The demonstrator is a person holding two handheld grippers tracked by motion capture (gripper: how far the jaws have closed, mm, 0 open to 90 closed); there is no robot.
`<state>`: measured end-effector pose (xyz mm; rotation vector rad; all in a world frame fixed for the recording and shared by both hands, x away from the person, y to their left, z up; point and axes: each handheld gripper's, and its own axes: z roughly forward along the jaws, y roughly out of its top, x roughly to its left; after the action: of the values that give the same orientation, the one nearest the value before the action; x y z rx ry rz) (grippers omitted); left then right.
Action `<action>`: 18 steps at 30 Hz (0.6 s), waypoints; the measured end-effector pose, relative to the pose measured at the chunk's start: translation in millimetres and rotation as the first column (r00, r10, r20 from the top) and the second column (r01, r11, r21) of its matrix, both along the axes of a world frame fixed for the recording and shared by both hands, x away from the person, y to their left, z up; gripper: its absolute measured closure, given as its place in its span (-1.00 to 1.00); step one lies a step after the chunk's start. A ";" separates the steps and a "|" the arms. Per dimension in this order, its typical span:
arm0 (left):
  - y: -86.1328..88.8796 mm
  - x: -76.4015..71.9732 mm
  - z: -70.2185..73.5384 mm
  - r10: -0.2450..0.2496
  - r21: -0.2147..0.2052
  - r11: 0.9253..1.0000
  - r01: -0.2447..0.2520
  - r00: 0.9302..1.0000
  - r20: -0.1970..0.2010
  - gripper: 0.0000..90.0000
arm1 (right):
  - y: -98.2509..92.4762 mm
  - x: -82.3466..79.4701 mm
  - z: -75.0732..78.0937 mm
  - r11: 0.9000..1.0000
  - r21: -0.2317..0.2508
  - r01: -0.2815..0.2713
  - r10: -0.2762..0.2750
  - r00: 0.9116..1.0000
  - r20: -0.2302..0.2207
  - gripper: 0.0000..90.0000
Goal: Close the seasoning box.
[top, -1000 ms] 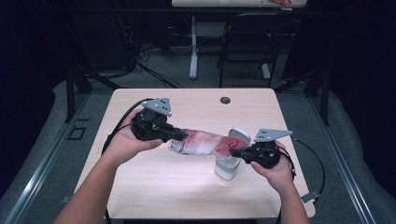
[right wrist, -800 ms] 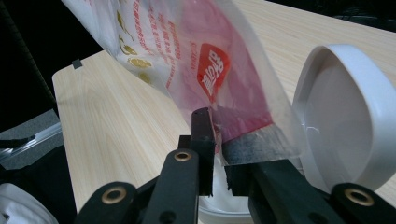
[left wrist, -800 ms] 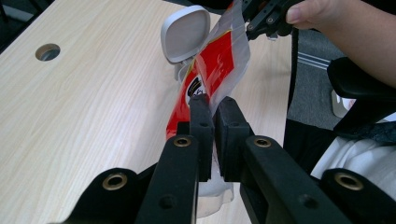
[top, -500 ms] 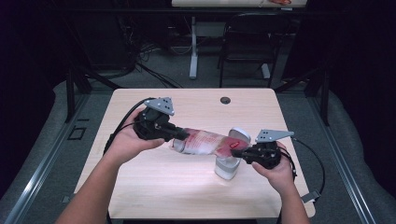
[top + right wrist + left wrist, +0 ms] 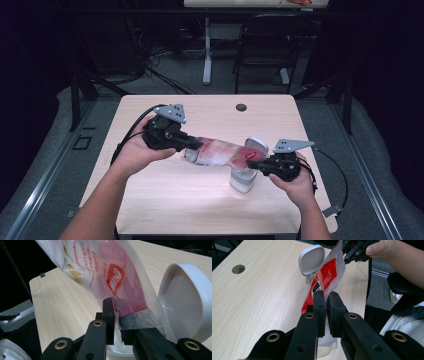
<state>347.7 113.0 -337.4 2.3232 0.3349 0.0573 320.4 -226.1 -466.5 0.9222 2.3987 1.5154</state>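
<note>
Pale wood of the table (image 5: pixel 165 200) carries the whole job, with dark floor and a chair behind it. Held off that surface between the two hands is a clear plastic bag (image 5: pixel 220 151) printed in red — lying nearly level, one end over a white flip-lid container (image 5: pixel 243 180) whose lid (image 5: pixel 311 256) stands open. The left gripper (image 5: pixel 192 146) has its jaws nearly together, clamped on the bag's outer end; the right gripper (image 5: pixel 251 164) pinches the end over the container just as narrowly. Judging from this, the bag is lifted and lined up, while tipping its contents in appears yet to come — whether the bag's mouth is already open cannot be told. Printing on the bag shows a red badge with white characters (image 5: pixel 114 275) and gold lettering (image 5: pixel 72 270) beside it, both too blurred to read.
</note>
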 end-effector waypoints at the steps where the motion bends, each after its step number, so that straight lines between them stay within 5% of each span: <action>1: -0.3 0.0 -0.3 0.003 -0.003 1.000 -0.003 1.000 0.000 0.92 | 0.1 0.0 -0.3 1.000 0.004 0.002 -0.002 1.000 -0.001 0.87; 18: -3.4 1.6 -0.7 0.007 -0.012 1.000 -0.007 1.000 -0.003 0.90 | -3.3 -0.1 -1.1 1.000 0.002 0.006 -0.006 1.000 -0.003 0.86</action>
<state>349.3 109.6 -338.1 2.3104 0.3443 0.0556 320.4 -229.3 -467.6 0.9316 2.3949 1.5165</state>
